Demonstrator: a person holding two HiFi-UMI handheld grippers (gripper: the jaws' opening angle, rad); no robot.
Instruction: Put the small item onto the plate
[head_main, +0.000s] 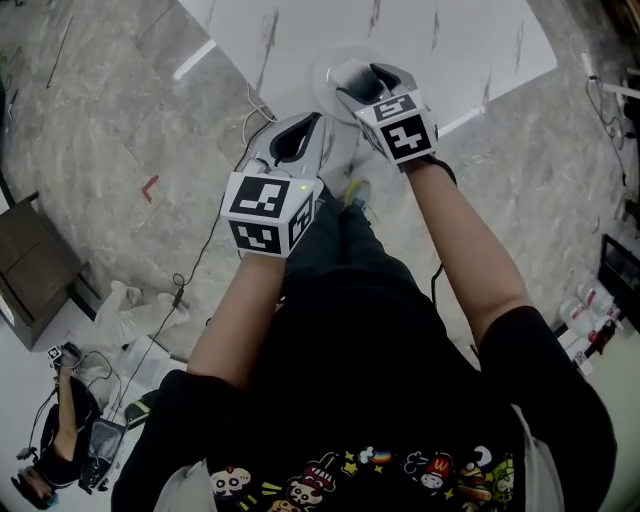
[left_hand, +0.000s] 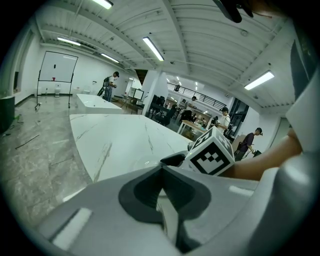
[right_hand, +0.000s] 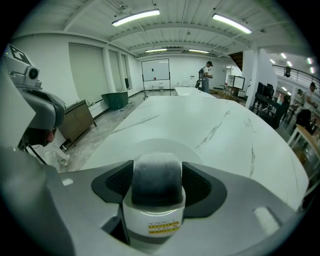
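Observation:
A small white container with a dark grey cap and a yellow label (right_hand: 155, 200) is clamped between the jaws of my right gripper (right_hand: 156, 182). In the head view the right gripper (head_main: 360, 80) holds it over the white plate (head_main: 325, 85), which lies near the corner of the white marble table (head_main: 450, 40). The right gripper view shows the plate (right_hand: 191, 148) just beyond the container. My left gripper (head_main: 295, 135) hovers at the table's edge, left of the plate, its jaws together with nothing between them. In its own view the left gripper (left_hand: 161, 192) looks across the table.
Grey stone floor surrounds the table. A dark cabinet (head_main: 30, 260) stands at the left, with bags and cables (head_main: 130, 320) on the floor nearby. Bottles (head_main: 585, 320) lie at the right. People stand far off in the hall (left_hand: 111, 85).

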